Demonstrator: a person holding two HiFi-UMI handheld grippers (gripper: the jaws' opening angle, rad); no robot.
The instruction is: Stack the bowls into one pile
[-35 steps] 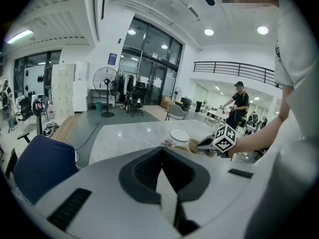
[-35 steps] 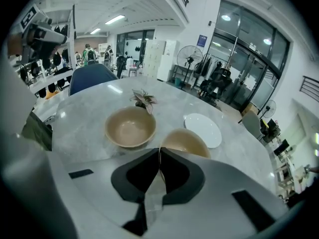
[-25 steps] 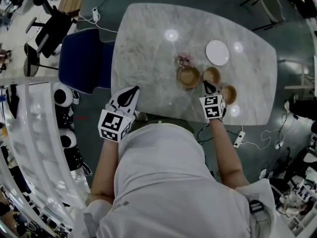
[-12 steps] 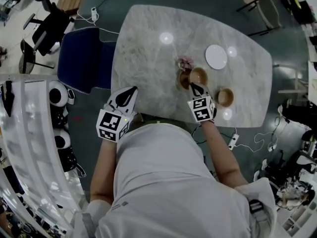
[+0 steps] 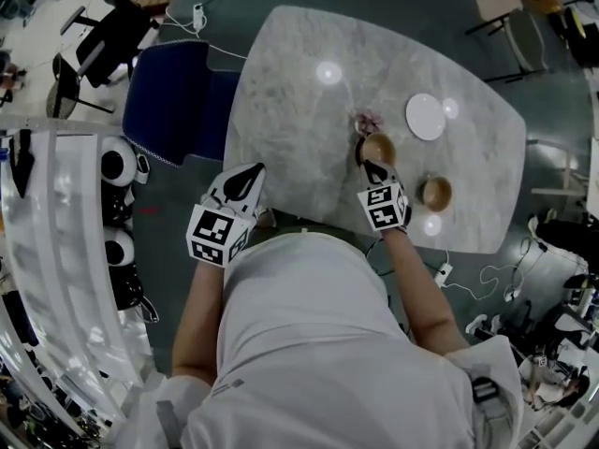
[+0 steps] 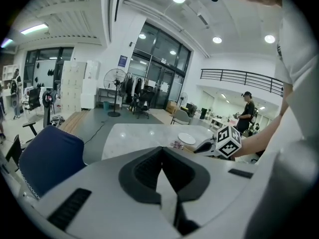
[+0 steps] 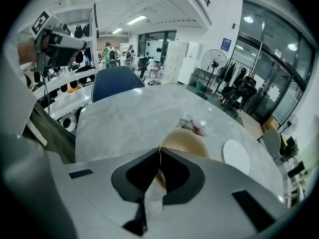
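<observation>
My right gripper (image 5: 372, 166) is shut on the near rim of a tan bowl (image 5: 379, 147), holding it near the middle of the marble table (image 5: 290, 110). In the right gripper view the jaws (image 7: 159, 153) pinch that bowl's (image 7: 183, 142) rim. A darker sliver at its left edge looks like another bowl underneath; whether they touch I cannot tell. A separate tan bowl (image 5: 435, 193) stands to the right near the table's front edge. My left gripper (image 5: 251, 171) is shut on nothing by the table's near-left edge, and in its own view the left gripper (image 6: 162, 151) shows the same.
A white plate (image 5: 426, 117) lies behind the bowls, also seen as the plate (image 7: 237, 157). A crumpled pink wrapper (image 5: 368, 120) sits just behind the held bowl. A blue chair (image 5: 178, 96) stands at the table's left. Cables lie on the floor to the right.
My right gripper has carried the bowl leftwards, away from the right-hand bowl, to over the spot where the left bowl stood. The left gripper has stayed put.
</observation>
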